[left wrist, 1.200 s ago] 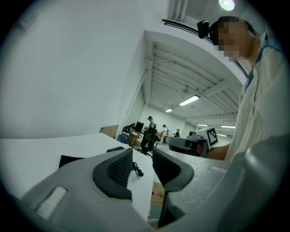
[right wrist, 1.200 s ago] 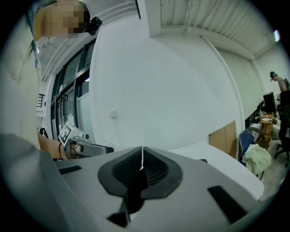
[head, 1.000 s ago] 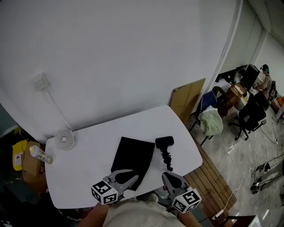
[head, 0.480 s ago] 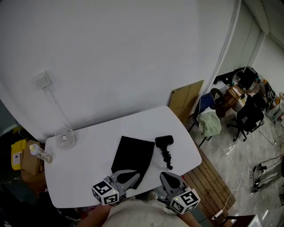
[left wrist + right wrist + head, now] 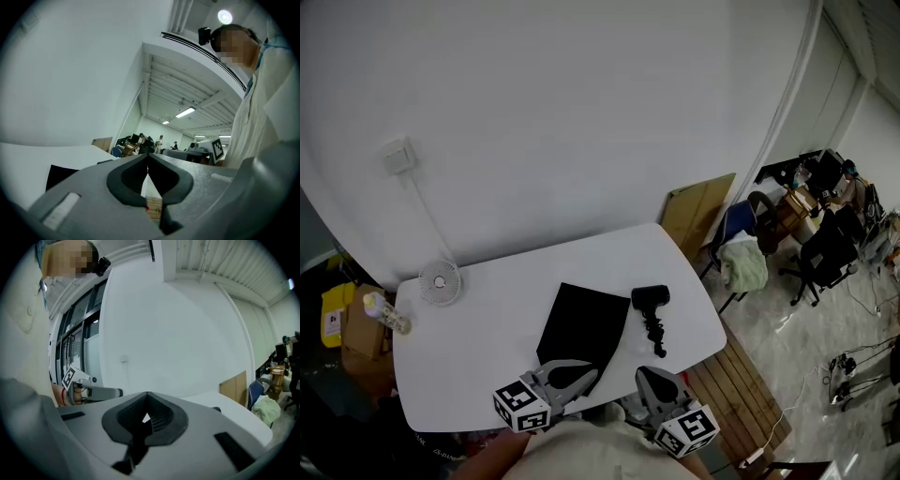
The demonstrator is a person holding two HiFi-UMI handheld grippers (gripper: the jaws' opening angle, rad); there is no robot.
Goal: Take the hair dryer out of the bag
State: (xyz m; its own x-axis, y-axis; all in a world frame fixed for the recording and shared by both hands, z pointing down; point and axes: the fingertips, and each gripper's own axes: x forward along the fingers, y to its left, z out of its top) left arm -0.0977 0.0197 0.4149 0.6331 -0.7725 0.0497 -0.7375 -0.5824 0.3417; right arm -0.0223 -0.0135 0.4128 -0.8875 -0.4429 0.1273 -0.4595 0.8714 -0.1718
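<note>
Now the left gripper (image 5: pixel 589 373) has its jaws together with nothing between them, where a second ago they stood apart. The right gripper (image 5: pixel 649 373) is closed and empty as before. The hair dryer (image 5: pixel 651 297) lies unmoved on the white desk (image 5: pixel 487 314), just right of the flat black bag (image 5: pixel 581 326).

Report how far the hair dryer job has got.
Done: the hair dryer lies on the white table beside the flat black bag, fully out. In hand: nothing; the left tool and right tool are both shut and empty near the table's front edge. Left: apparently nothing.
</note>
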